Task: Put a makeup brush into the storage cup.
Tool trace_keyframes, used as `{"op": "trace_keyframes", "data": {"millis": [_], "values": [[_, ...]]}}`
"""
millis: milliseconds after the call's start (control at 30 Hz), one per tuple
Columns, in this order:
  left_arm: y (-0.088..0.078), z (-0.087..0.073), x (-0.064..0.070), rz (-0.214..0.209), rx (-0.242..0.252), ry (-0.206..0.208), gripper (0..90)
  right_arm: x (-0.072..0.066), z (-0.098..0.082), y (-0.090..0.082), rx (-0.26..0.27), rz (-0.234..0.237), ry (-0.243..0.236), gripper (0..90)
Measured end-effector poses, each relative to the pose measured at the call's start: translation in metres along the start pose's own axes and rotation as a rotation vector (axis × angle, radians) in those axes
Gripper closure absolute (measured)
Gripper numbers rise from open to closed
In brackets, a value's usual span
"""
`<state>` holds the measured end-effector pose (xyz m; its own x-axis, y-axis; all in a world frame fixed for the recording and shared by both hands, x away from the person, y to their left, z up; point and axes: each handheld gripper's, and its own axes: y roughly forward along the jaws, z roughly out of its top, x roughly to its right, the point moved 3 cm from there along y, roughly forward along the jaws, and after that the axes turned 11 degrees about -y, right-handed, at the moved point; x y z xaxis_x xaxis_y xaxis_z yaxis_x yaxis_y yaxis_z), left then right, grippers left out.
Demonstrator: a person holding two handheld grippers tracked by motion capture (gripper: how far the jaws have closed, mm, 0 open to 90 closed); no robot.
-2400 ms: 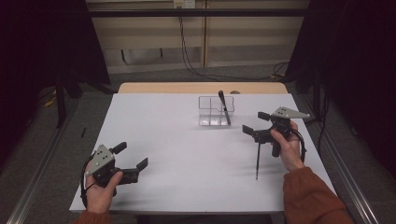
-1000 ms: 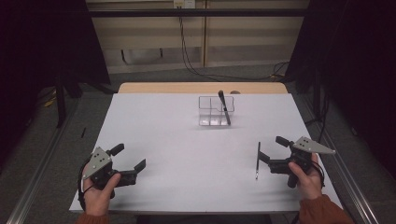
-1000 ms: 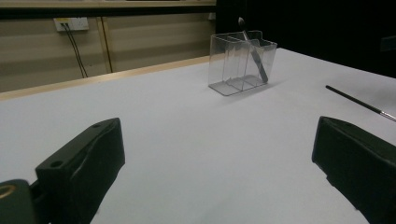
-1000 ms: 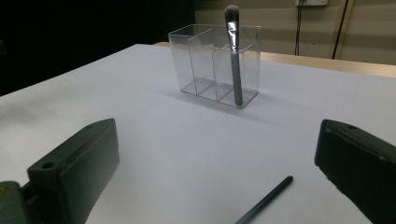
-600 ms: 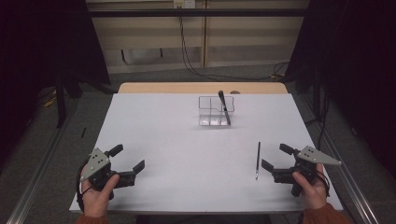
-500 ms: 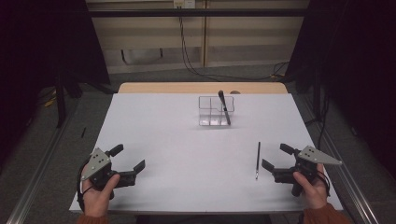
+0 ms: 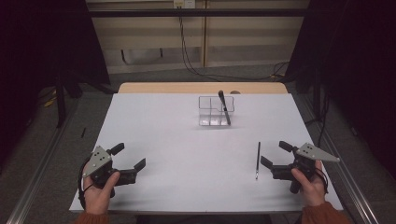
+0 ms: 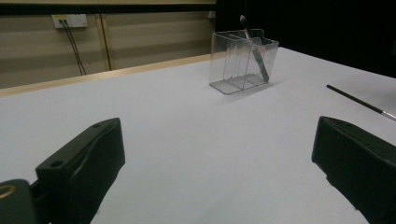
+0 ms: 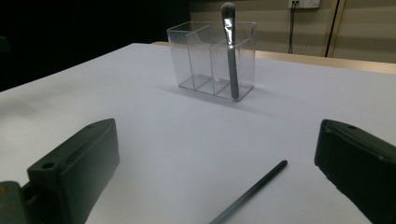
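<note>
Thin brush (image 7: 258, 160) flat on desk (image 7: 177, 140), lower right of frame, just left of my right gripper (image 7: 275, 158). Light, stiff, rolls easily; pinch mid-handle. Both jaws released, left gripper (image 7: 126, 158) idle, lower left.

Your thin dark brush (image 7: 258, 160) lies flat on the white table, well short of the clear three-compartment holder (image 7: 211, 111) with its leaning brush.

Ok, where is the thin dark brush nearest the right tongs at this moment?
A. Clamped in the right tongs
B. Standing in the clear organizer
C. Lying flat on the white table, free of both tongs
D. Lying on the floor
C: the thin brush lies flat on the white table, just left of the open right tongs, which do not touch it.
</note>
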<state>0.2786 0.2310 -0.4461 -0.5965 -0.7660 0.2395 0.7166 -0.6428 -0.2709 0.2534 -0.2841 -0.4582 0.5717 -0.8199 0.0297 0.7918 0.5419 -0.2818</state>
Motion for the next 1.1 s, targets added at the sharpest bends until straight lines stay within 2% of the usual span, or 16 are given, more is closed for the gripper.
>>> {"op": "trace_keyframes", "data": {"millis": [133, 200, 300, 433, 700, 1100], "values": [[-0.002, 0.001, 0.002, -0.003, 0.002, 0.013, 2.6, 0.003, 0.003, 0.005, -0.003, -0.005, -0.007, 0.0], [-0.002, 0.003, 0.003, -0.005, 0.008, 0.014, 2.6, 0.004, 0.006, 0.007, -0.005, -0.007, -0.035, 0.0], [-0.003, 0.004, 0.004, 0.003, 0.011, 0.019, 2.6, 0.007, 0.009, 0.009, -0.002, -0.002, -0.029, 0.0], [-0.002, 0.003, 0.005, -0.002, 0.004, 0.029, 2.5, 0.009, 0.011, 0.015, -0.015, -0.005, -0.048, 0.0], [-0.002, 0.003, 0.002, 0.000, 0.004, 0.022, 2.5, 0.013, 0.015, 0.030, -0.033, -0.028, -0.058, 0.6], [0.000, 0.002, 0.002, 0.003, -0.002, 0.023, 2.4, 0.019, 0.023, 0.048, -0.051, -0.028, -0.067, 0.9]]}}
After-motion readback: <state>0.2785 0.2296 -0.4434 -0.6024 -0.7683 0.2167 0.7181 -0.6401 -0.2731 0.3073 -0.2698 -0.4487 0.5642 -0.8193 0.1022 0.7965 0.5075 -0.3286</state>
